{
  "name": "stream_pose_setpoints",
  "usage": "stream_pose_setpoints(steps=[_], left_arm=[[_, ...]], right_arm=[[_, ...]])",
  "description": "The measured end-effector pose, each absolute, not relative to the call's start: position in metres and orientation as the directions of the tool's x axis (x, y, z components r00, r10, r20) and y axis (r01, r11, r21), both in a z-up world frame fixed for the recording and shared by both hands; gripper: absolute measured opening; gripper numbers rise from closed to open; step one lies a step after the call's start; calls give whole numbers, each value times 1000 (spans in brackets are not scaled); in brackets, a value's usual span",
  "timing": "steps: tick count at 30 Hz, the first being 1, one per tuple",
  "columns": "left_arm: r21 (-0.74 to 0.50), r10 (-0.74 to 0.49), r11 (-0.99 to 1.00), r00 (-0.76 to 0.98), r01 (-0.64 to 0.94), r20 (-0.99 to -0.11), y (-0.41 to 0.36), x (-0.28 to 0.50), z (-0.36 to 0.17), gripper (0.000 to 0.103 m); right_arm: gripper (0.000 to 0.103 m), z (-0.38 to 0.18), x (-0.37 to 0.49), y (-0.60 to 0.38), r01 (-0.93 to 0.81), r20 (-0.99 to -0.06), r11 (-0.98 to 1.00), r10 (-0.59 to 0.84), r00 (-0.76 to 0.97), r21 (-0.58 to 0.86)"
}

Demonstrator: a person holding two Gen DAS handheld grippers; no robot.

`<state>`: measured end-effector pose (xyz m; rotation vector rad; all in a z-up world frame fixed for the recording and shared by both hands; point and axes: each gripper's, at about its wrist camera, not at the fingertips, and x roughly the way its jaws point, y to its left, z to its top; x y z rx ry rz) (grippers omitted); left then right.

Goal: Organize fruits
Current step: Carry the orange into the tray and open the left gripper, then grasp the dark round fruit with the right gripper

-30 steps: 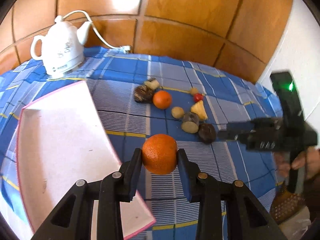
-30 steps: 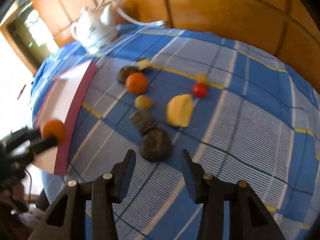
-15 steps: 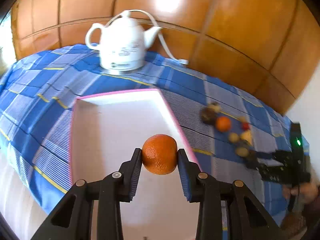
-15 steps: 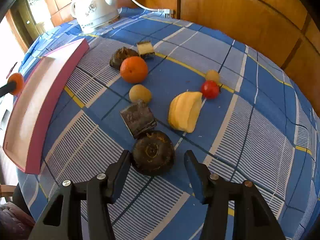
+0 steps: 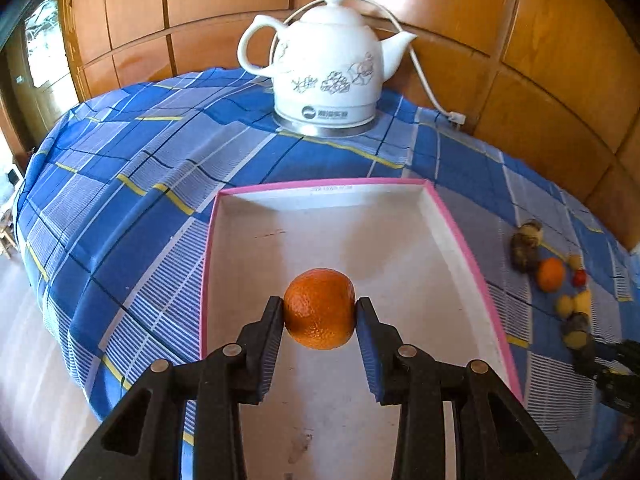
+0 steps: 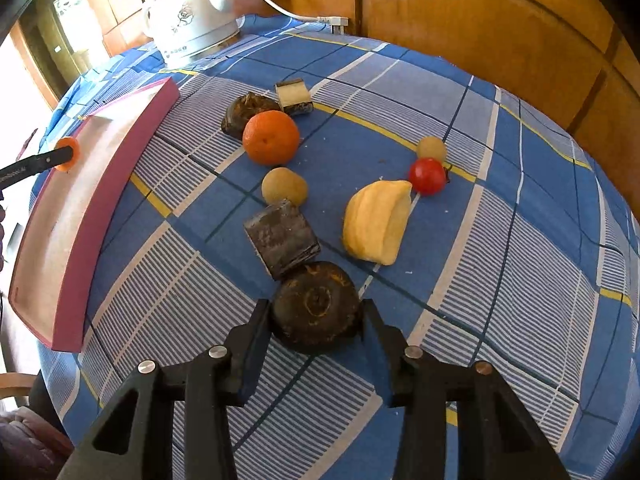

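Observation:
My left gripper [image 5: 320, 314] is shut on an orange [image 5: 320, 304] and holds it just above the floor of the white, pink-rimmed tray [image 5: 400, 248]. In the right wrist view the jaws of my right gripper [image 6: 316, 322] are closing, and their pads touch both sides of a dark round fruit [image 6: 316, 308] lying on the cloth. Beyond it lie a dark block [image 6: 281, 237], a yellow piece [image 6: 376, 222], a tan ball [image 6: 284, 186], a second orange [image 6: 271, 137], a red tomato [image 6: 427, 176] and several smaller pieces. The tray [image 6: 60, 208] stands at the left there.
A white electric kettle [image 5: 328, 68] with a cord stands behind the tray, by the wooden wall panels. The blue checked tablecloth [image 6: 500, 260] falls away at the left and near edges. The fruit group [image 5: 560, 292] lies right of the tray.
My left gripper carried the orange leftwards from over the cloth to over the tray and turned toward the kettle. My right gripper came down around the dark round fruit and narrowed onto it.

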<state>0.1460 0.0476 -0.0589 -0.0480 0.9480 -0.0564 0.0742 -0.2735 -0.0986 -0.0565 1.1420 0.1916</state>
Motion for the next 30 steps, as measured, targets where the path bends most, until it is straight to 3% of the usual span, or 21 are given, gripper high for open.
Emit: stream_pose_setpoints(steps=[5, 13, 30], left_arm=[[-45, -37, 999, 596, 2, -802, 45, 136, -59, 41], [-26, -5, 999, 702, -20, -712, 36, 100, -24, 64], [60, 65, 997, 833, -39, -549, 25, 35, 34, 74]], right_arm=[[44, -99, 74, -273, -180, -908, 982, 120, 402, 50], [44, -99, 74, -272, -182, -907, 982, 118, 403, 47], [44, -97, 69, -272, -175, -913, 983, 113, 392, 47]])
